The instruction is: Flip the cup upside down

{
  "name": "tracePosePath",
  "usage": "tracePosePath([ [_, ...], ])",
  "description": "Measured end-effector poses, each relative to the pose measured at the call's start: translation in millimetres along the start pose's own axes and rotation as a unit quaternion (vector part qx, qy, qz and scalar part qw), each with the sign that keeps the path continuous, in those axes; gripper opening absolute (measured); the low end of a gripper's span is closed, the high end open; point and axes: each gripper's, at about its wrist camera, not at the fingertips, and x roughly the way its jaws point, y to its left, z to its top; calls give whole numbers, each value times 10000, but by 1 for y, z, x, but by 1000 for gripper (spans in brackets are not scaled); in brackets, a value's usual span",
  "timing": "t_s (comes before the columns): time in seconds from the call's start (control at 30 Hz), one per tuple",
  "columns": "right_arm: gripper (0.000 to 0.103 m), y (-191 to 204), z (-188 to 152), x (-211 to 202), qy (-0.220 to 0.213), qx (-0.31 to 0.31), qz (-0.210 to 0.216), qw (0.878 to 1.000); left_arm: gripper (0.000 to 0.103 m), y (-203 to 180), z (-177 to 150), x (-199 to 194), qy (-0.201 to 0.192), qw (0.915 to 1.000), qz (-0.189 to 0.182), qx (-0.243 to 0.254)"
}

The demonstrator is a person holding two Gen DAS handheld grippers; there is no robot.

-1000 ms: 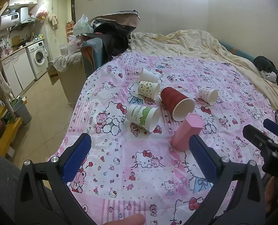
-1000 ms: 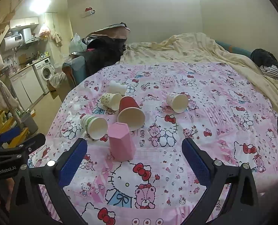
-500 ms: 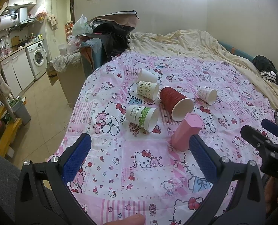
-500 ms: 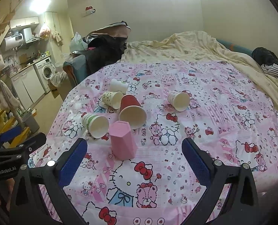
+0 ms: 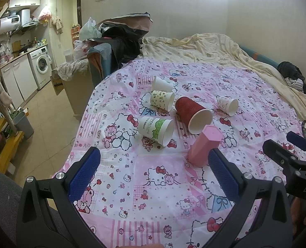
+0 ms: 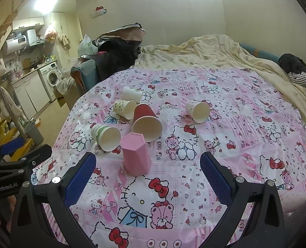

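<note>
A pink faceted cup (image 5: pixel 204 146) (image 6: pixel 135 154) stands upside down on the pink cartoon-print cloth. Behind it lie on their sides a red cup (image 5: pixel 192 113) (image 6: pixel 145 122), a green-print paper cup (image 5: pixel 156 130) (image 6: pixel 105 135), a leaf-print cup (image 5: pixel 162 100) (image 6: pixel 125 108), a plain white cup (image 5: pixel 161 83) (image 6: pixel 131 94) and a small patterned cup (image 5: pixel 227 105) (image 6: pixel 197 110). My left gripper (image 5: pixel 153 173) is open and empty, near the cloth's front edge. My right gripper (image 6: pixel 148 177) is open and empty, just in front of the pink cup.
The cloth (image 5: pixel 153 186) covers a bed with a cream quilt (image 6: pixel 204 53) behind. Bags and clothes pile at the back left (image 5: pixel 120 33). To the left the floor drops away toward a washing machine (image 5: pixel 40 66). Each gripper shows at the other view's edge.
Both views have shifted slightly; the cups sit marginally nearer in the right wrist view. Both grippers stay open. No cup has moved.
</note>
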Motion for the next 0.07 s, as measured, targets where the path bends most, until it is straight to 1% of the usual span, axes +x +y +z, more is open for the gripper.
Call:
tracePosePath([
  [0.07, 103, 0, 0, 0, 6, -3, 2, 10000, 103, 0, 1, 0, 9, 10000, -1, 9],
])
